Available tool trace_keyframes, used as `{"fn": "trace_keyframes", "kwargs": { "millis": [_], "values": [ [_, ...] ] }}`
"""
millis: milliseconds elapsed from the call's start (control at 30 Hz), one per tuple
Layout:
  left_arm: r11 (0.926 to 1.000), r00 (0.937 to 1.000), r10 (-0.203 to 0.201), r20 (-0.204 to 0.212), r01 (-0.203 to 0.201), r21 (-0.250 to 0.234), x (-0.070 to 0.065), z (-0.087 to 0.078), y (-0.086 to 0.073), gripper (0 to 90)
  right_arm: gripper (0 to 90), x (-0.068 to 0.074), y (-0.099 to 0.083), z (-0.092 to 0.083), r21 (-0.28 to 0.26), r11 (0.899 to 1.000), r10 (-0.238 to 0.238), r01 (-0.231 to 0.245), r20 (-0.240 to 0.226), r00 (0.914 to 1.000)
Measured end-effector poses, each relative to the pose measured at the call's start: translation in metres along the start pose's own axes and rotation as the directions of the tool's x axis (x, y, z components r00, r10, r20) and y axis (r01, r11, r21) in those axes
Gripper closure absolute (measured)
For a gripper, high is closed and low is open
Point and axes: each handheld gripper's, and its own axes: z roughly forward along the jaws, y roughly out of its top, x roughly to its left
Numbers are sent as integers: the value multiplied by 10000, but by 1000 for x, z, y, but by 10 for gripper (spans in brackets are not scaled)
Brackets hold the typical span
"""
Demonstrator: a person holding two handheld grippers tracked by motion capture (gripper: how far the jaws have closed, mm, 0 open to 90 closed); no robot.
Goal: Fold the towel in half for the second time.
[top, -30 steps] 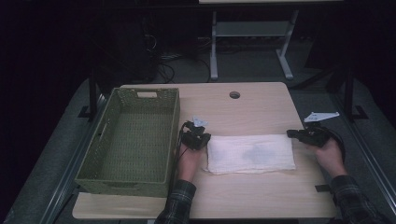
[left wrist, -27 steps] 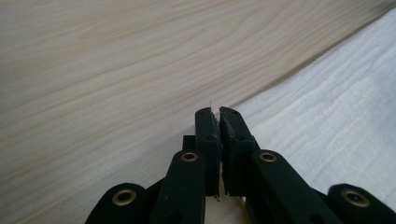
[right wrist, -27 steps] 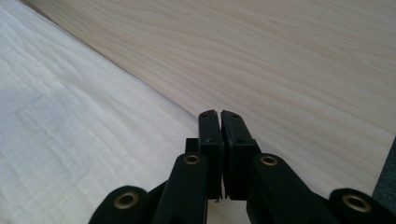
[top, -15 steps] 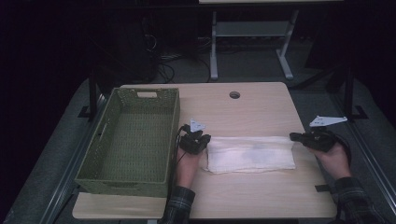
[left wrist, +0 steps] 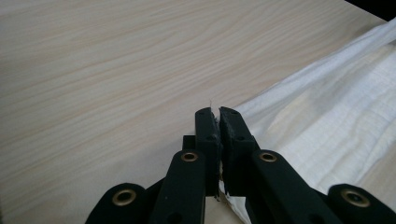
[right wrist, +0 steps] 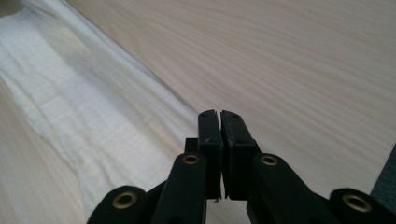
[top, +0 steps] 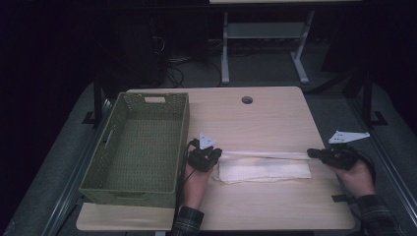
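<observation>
Fold in progress, not complete. White cloth (top: 265, 169) lies on the bench (top: 275, 118), at 3 o'clock from the basket (top: 140, 147). Left gripper (top: 216, 156) and right gripper (top: 314, 154) each clamp a far corner, carrying that edge toward 6 o'clock. Laying down and binning remain.
</observation>
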Motion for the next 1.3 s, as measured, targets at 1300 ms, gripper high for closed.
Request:
{"fn": "trace_keyframes", "kwargs": {
  "millis": [1300],
  "values": [
    [9991, 9993, 92, 356, -106, 408, -42, -40, -42, 804, 770, 34, -27, -28, 58, 9997, -230, 235, -722, 9971]
  ]
}}
